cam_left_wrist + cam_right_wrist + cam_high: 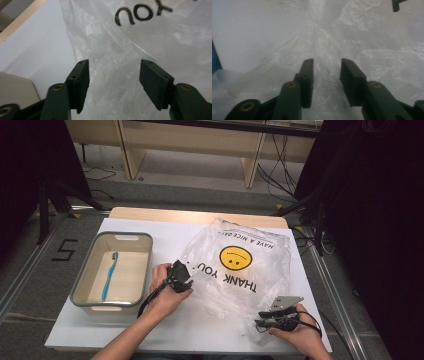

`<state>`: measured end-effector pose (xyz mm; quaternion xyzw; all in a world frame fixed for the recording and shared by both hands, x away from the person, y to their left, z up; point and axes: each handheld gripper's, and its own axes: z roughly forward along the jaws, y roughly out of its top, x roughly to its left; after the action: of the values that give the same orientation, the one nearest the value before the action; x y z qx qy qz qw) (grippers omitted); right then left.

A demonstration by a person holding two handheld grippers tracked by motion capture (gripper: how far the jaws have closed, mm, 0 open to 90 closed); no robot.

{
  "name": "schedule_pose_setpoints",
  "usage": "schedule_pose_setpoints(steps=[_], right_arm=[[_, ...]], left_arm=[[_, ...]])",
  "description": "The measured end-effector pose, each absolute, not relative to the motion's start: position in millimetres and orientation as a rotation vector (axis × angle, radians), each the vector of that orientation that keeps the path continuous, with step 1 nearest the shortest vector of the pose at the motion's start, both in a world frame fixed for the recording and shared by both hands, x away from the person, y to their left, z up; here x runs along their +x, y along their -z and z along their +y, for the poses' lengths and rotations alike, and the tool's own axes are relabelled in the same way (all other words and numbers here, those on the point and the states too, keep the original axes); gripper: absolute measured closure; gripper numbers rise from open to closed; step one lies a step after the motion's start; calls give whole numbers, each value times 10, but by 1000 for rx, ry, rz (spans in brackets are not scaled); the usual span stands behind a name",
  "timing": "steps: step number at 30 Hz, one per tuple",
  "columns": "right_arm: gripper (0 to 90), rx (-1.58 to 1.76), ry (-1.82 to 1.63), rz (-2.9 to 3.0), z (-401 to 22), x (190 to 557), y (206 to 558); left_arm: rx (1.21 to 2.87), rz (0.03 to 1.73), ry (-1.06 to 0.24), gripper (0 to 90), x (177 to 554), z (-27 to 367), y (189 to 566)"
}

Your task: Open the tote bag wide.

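Plastic bag (245,270) lay crumpled mid-table beside a bin (90,285) (toothbrush (109,275) inside); left gripper (184,276) and right gripper (260,322) both gaped, unclamped. Risk: thin film slipping from a shallow pinch.

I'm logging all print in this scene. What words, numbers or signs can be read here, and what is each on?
"THANK YOU", black, upside down in the high view, on the clear plastic bag.
"HAVE A NICE DAY", small, above the yellow smiley face on that bag; blurred, barely legible.
"5", black, on the floor left of the table.
"YOU", partly cut off, on the bag in the left gripper view.
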<state>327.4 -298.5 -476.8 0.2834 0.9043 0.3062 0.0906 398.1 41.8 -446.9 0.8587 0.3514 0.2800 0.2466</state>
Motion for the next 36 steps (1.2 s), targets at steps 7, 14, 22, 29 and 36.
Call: schedule_pose_setpoints(steps=[7, 14, 22, 29, 36], right_arm=[[900, 887, -899, 2682, -2972, 3293, 4765], [900, 928, -905, 2719, -2946, 3249, 4742], [900, 867, -919, 2802, -2882, 3175, 4689], [711, 771, -1023, 2654, -2723, 3156, 4471], [498, 703, -1064, 2581, -2431, 3349, 4480]], left_arm=[[2309, 876, -717, 299, 3702, 467, 4268], [2331, 782, -613, 410, 3465, 477, 4341], [2363, 769, -561, 504, 3396, 505, 4474], [2376, 756, -557, 526, 3372, 488, 4509], [2383, 747, -563, 506, 3353, 478, 4531]])
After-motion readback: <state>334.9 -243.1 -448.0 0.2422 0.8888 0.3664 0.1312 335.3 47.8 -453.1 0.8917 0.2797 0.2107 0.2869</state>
